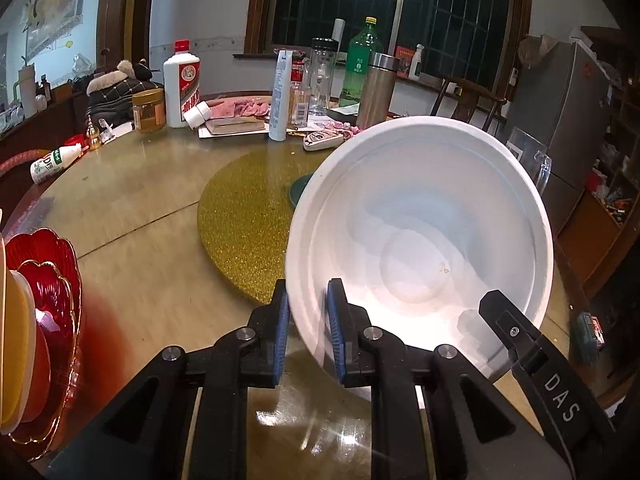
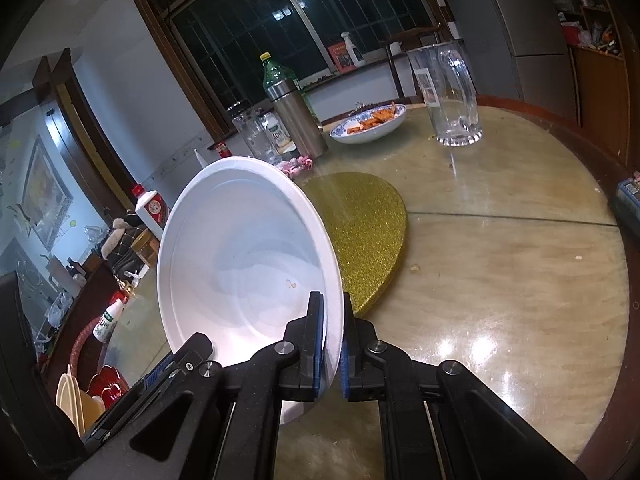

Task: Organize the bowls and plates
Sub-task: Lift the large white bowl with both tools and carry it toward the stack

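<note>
A large white bowl hangs tilted above the table, held from both sides. My left gripper is shut on its left rim, one blue pad outside and one inside. My right gripper is shut on the opposite rim of the white bowl. A red scalloped glass plate with cream and yellow plates standing on it sits at the table's left edge. Part of a dark green dish shows behind the bowl.
A gold glitter turntable covers the table's middle. Farther back are a blue-and-white bowl of food, a glass pitcher, a steel flask and several bottles. A dark box lies at the right edge.
</note>
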### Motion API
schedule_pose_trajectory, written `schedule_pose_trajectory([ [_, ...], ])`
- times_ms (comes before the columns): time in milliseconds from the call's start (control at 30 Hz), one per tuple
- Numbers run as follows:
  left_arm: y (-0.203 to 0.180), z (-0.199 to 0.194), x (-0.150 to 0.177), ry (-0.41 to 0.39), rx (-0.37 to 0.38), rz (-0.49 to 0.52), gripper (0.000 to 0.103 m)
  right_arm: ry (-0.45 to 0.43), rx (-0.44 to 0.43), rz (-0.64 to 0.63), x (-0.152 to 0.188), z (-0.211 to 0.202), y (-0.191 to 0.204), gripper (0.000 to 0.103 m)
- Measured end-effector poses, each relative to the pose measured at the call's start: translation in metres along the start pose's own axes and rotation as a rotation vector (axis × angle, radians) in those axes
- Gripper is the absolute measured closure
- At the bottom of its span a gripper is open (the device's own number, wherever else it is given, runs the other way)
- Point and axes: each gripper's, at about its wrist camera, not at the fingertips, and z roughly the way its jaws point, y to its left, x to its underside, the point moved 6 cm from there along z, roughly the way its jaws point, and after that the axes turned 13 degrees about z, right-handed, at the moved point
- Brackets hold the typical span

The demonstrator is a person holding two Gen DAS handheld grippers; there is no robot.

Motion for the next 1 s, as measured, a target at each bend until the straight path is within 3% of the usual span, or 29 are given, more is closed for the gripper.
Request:
schedule_pose_trajectory([
  [367, 0.001, -0.015, -0.005, -0.086, -0.004, -0.003, 0.086, -0.067, -0.050, -0.010, -0.006, -0.015, 0.006, 0.097],
  [1000, 0.001, -0.029, -0.009, -0.159, -0.020, -0.007, 0.086, -0.106, -0.096, -0.016, -0.008, -0.027, 0.010, 0.097],
])
